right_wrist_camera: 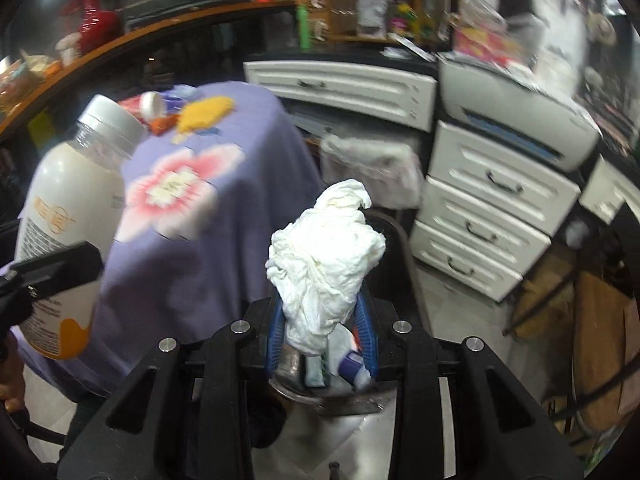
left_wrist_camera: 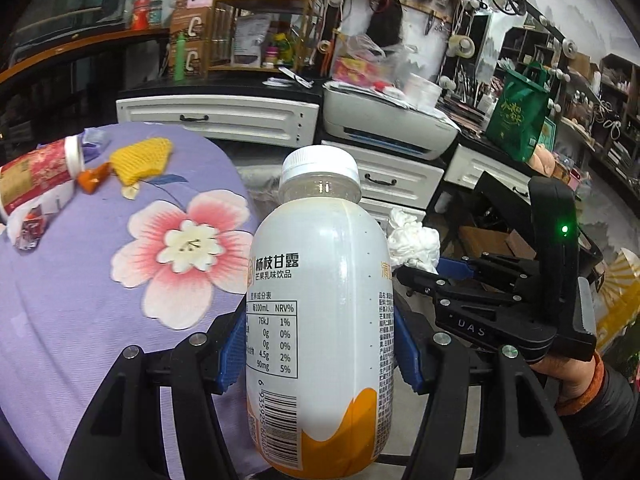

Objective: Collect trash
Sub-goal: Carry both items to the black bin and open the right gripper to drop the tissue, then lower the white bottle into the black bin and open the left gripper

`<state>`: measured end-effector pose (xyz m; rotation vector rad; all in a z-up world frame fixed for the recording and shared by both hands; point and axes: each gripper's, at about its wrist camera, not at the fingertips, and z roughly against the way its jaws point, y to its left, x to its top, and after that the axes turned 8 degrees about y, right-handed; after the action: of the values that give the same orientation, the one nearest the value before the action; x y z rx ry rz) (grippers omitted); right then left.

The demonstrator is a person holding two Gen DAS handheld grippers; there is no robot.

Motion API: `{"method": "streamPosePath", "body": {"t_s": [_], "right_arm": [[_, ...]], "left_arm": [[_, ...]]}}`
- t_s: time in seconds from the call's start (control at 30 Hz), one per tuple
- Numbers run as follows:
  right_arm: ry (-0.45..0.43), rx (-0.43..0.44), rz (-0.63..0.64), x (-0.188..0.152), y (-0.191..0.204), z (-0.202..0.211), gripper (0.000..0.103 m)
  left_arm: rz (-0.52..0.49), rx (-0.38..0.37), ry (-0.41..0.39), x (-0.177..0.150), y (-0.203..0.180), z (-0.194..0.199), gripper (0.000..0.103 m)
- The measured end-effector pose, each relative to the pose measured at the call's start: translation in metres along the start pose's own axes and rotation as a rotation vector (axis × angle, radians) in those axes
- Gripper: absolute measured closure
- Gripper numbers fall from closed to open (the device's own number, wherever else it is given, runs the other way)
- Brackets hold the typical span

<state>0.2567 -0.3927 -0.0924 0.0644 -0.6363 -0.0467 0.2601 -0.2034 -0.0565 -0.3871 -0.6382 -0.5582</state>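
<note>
- Our left fingers (left_wrist_camera: 320, 344) clamp a white drink bottle (left_wrist_camera: 320, 304) upright beside the purple flowered desk (left_wrist_camera: 100, 300).
- Our right fingers (right_wrist_camera: 323, 330) pinch a crumpled white tissue (right_wrist_camera: 324, 256) near white drawers (right_wrist_camera: 492, 208).
- A paper cup (left_wrist_camera: 36, 176) and yellow cloth (left_wrist_camera: 140, 158) lie on the desk.

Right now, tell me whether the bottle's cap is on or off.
On: the white cap sits on the bottle neck, in both views.

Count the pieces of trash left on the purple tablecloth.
4 visible: a red cup lying at the left edge, an orange wrapper beside it, yellow foam netting next, a red wrapper nearer. More may be hidden.
</note>
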Motion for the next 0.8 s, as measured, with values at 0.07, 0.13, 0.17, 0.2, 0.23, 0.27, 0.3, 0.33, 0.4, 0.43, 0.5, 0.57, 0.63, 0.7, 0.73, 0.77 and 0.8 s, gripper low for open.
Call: {"method": "streamPosePath", "body": {"t_s": [0.07, 0.13, 0.17, 0.2, 0.23, 0.27, 0.3, 0.33, 0.4, 0.43, 0.5, 0.57, 0.63, 0.7, 0.73, 0.77, 0.8], "right_arm": [[0.022, -0.013, -0.017, -0.007, -0.01, -0.012, 0.071], [0.055, -0.012, -0.026, -0.012, -0.017, -0.029, 0.071], [0.068, -0.011, -0.027, -0.014, -0.02, -0.035, 0.071], [0.086, -0.008, -0.027, -0.015, -0.022, -0.045, 0.071], [0.097, -0.003, -0.027, -0.016, -0.022, -0.051, 0.071], [0.109, 0.001, -0.025, -0.017, -0.022, -0.06, 0.071], [0.12, 0.002, -0.021, -0.018, -0.022, -0.07, 0.07], [0.129, 0.001, -0.019, -0.019, -0.022, -0.076, 0.07], [0.157, 0.002, -0.023, -0.021, -0.024, -0.095, 0.061], [0.171, 0.0, -0.019, -0.023, -0.025, -0.103, 0.058], [0.188, -0.025, -0.011, -0.025, -0.025, -0.116, 0.045], [0.198, -0.036, -0.012, -0.027, -0.027, -0.123, 0.045], [0.206, -0.03, -0.034, -0.03, -0.032, -0.124, 0.045], [0.197, -0.03, -0.047, -0.031, -0.035, -0.119, 0.045], [0.188, -0.037, -0.051, -0.03, -0.037, -0.114, 0.045], [0.181, -0.045, -0.054, -0.029, -0.039, -0.111, 0.045], [0.169, -0.059, -0.061, -0.028, -0.042, -0.105, 0.044]], "left_arm": [[-0.002, -0.012, 0.016, -0.001, -0.004, -0.011, 0.042], [0.001, -0.021, 0.029, -0.005, -0.008, -0.017, 0.042], [0.004, -0.026, 0.038, -0.006, -0.009, -0.022, 0.042], [0.005, -0.027, 0.043, -0.007, -0.01, -0.026, 0.042], [0.005, -0.027, 0.049, -0.009, -0.011, -0.028, 0.042], [0.006, -0.027, 0.063, -0.011, -0.012, -0.033, 0.042], [0.009, -0.029, 0.073, -0.012, -0.013, -0.037, 0.042], [0.01, -0.03, 0.08, -0.013, -0.014, -0.039, 0.042], [0.008, -0.029, 0.092, -0.016, -0.015, -0.044, 0.042], [0.006, -0.029, 0.098, -0.017, -0.016, -0.046, 0.042], [0.003, -0.029, 0.107, -0.019, -0.018, -0.05, 0.042], [-0.001, -0.029, 0.116, -0.02, -0.019, -0.054, 0.042], [-0.004, -0.027, 0.123, -0.021, -0.02, -0.058, 0.042], [-0.005, -0.027, 0.131, -0.023, -0.02, -0.061, 0.042], [-0.007, -0.027, 0.135, -0.024, -0.021, -0.064, 0.042], [-0.013, -0.024, 0.141, -0.025, -0.022, -0.066, 0.042], [-0.018, -0.021, 0.144, -0.025, -0.023, -0.068, 0.042]]}}
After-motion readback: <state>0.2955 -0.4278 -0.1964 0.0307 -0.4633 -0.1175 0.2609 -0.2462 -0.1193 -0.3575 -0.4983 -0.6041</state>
